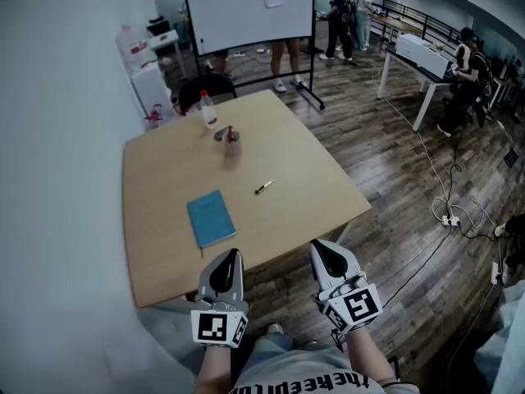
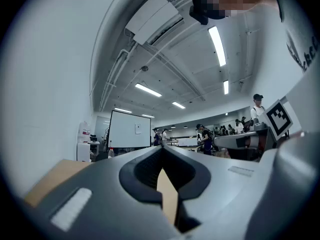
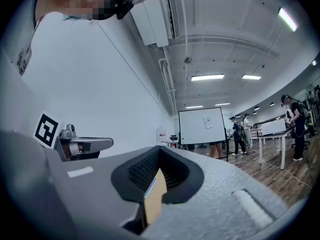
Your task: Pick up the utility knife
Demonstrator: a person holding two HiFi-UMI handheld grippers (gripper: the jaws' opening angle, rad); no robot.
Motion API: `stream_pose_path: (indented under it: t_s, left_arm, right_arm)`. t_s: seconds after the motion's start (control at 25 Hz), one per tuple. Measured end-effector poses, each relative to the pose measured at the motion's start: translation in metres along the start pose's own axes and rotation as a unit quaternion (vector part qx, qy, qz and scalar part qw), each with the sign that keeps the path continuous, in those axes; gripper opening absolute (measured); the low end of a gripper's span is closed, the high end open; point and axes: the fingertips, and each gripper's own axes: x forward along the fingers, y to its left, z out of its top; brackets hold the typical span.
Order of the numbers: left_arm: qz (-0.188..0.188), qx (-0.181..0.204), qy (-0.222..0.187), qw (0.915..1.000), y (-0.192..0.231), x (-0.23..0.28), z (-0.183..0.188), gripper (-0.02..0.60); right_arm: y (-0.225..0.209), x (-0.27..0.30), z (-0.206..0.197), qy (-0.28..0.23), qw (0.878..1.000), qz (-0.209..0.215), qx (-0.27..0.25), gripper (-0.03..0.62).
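Closed and empty, grey left gripper [image 1: 231, 255] and right gripper [image 1: 321, 248] hover off the near edge of the pale wooden table [image 1: 164, 220]; pre-reach, I'd say, so next I open one toward the slim dark utility knife [image 1: 263, 187] mid-table.

This looks like a big open office or work room. A tall whiteboard [image 1: 246, 11] on a black stand is just past the wooden worktop [image 1: 164, 245], and a blue notebook [image 1: 211, 217] lies on the worktop. A long white desk [image 1: 414, 66] is on the right, with people [image 1: 338, 19] standing near it and one person [image 1: 472, 64] sitting. The floor [image 1: 394, 162] is dark wood planks, and cables [image 1: 447, 195] run over it to a power strip [image 1: 449, 219]. The wall [image 3: 110, 94] is plain white. Up above, long strip lights [image 2: 217, 45] run across the ceiling, near pipes [image 3: 166, 81] and a big white air unit [image 2: 152, 18].
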Motion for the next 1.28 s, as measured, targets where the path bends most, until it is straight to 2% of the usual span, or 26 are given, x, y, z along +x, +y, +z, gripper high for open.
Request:
stream_pose_path:
  t_s: [0.4, 0.88, 1.28]
  left_arm:
    - [-0.002, -0.003, -0.001, 1.0000, 0.012, 0.003, -0.006, 0.019]
    - [-0.019, -0.004, -0.002, 0.9998, 0.041, 0.015, -0.009, 0.019]
    - [-0.034, -0.012, 0.002, 0.9994, 0.051, 0.032, -0.020, 0.020]
  right_arm:
    - [0.003, 0.010, -0.002, -0.007, 1.000, -0.002, 0.011, 0.002]
    - [0.005, 0.039, -0.003, -0.019, 0.999, -0.025, 0.016, 0.002]
    - [-0.003, 0.046, -0.014, -0.003, 0.999, -0.048, 0.011, 0.002]
